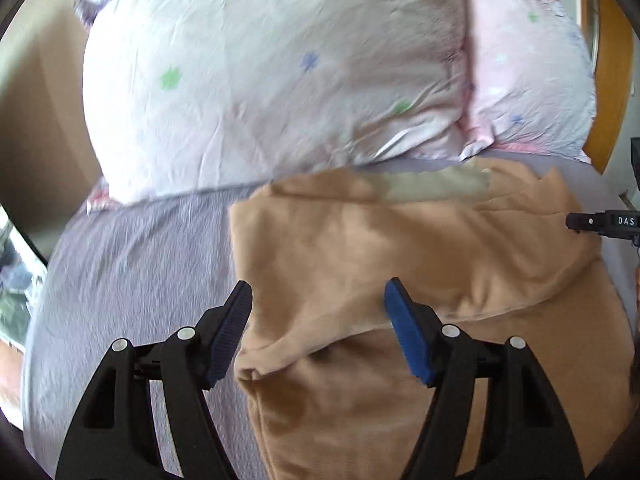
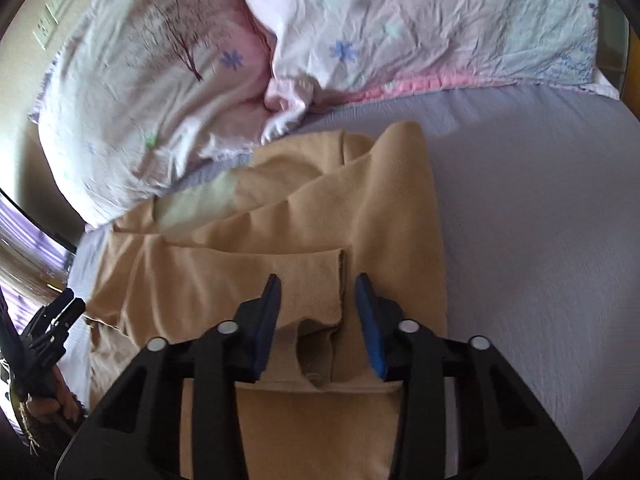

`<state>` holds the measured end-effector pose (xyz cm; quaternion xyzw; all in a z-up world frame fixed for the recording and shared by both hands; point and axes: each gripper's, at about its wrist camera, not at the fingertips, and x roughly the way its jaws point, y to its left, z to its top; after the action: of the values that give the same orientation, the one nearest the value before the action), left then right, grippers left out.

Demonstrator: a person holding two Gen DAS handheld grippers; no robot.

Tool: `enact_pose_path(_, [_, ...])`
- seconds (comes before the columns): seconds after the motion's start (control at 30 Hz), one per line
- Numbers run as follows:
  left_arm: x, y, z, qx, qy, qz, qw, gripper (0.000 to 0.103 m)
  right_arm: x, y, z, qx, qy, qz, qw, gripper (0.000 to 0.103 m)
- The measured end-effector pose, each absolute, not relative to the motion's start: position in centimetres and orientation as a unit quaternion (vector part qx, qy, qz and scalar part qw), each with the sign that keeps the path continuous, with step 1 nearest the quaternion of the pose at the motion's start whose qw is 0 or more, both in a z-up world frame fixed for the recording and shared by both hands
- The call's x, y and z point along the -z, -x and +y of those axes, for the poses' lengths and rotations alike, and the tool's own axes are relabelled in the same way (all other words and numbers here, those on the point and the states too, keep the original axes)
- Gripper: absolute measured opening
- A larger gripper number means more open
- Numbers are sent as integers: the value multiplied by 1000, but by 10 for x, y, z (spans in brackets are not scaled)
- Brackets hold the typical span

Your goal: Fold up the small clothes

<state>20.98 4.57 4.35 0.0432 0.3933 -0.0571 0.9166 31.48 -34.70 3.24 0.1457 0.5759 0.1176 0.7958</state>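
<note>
A tan garment [image 1: 400,264] lies partly folded on a lilac bed sheet [image 1: 140,264]. My left gripper [image 1: 318,294] is open above the garment's left edge, with a fold of cloth between its blue fingers [image 1: 404,320] and nothing gripped. In the right wrist view the same tan garment [image 2: 280,248] has a sleeve folded across it, with the cuff [image 2: 332,280] lying between the jaws. My right gripper [image 2: 318,286] is open above that cuff. The right gripper also shows at the right edge of the left wrist view [image 1: 600,222].
Two pale pink pillows with flower prints [image 1: 260,72] [image 2: 420,28] lie at the head of the bed behind the garment. A wooden bed frame [image 1: 612,92] stands at the right. The lilac sheet [image 2: 540,220] stretches to the right of the garment.
</note>
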Motion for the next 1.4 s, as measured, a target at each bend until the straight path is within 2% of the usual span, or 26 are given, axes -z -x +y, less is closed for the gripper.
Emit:
enact_pose_path(0.03, [-37, -211, 48, 64, -37, 405, 911, 70, -26, -314, -344, -122, -139, 582, 792, 16])
enact_pose_path(0.07, [-33, -213, 49, 67, -37, 412, 908, 70, -28, -311, -340, -125, -125, 571, 802, 3])
enact_pose_path(0.13, [-25, -214, 45, 72, -43, 425, 901, 70, -34, -309, -338, -136, -117, 559, 809, 3])
enact_pose_path(0.27, [-17, -213, 46, 80, -39, 432, 898, 70, -66, -315, -363, -67, -126, 482, 864, 3])
enact_pose_path(0.33, [-15, -214, 42, 81, -44, 430, 898, 70, -58, -327, -364, -59, -114, 500, 856, 4])
enact_pose_path(0.4, [-14, -214, 39, 77, -54, 428, 899, 70, -52, -330, -366, -55, -119, 521, 844, 11])
enact_pose_path(0.47, [-12, -217, 41, 78, -52, 427, 899, 70, -60, -321, -373, -66, -146, 505, 848, 23])
enact_pose_path(0.5, [-12, -217, 41, 79, -49, 428, 899, 70, -65, -313, -375, -82, -158, 498, 849, 25])
enact_pose_path(0.63, [-9, -221, 41, 77, -49, 427, 900, 71, -62, -289, -369, -93, -137, 514, 842, 25])
enact_pose_path(0.73, [-12, -217, 44, 78, -40, 423, 902, 70, -46, -286, -355, -70, -73, 550, 829, 20])
enact_pose_path(0.8, [-22, -201, 52, 90, -17, 415, 905, 70, -51, -276, -361, -76, -90, 541, 833, 21])
enact_pose_path(0.83, [-28, -190, 58, 102, -3, 410, 906, 70, -60, -267, -367, -90, -113, 530, 835, 26])
enact_pose_path(0.87, [-35, -176, 65, 121, 14, 403, 907, 71, -71, -254, -375, -116, -140, 515, 838, 46])
enact_pose_path(0.9, [-43, -157, 74, 146, 35, 395, 906, 72, -79, -242, -380, -139, -156, 503, 839, 58])
enact_pose_path(0.93, [-49, -137, 84, 173, 55, 389, 903, 76, -89, -225, -385, -168, -167, 489, 840, 73])
enact_pose_path(0.97, [-54, -115, 94, 198, 71, 381, 900, 88, -98, -205, -391, -203, -175, 475, 838, 77])
enact_pose_path(1.0, [-57, -97, 102, 216, 80, 373, 899, 96, -105, -185, -395, -239, -180, 467, 832, 78])
enact_pose_path(1.13, [-51, -16, 139, 283, 126, 354, 883, 96, -112, -97, -421, -352, -198, 469, 785, 94])
enact_pose_path(1.27, [-12, 45, 175, 275, 175, 370, 870, 96, -88, -25, -450, -353, -212, 514, 753, 95])
enact_pose_path(1.4, [30, 55, 182, 272, 221, 400, 847, 96, -48, -8, -468, -312, -262, 546, 732, 95])
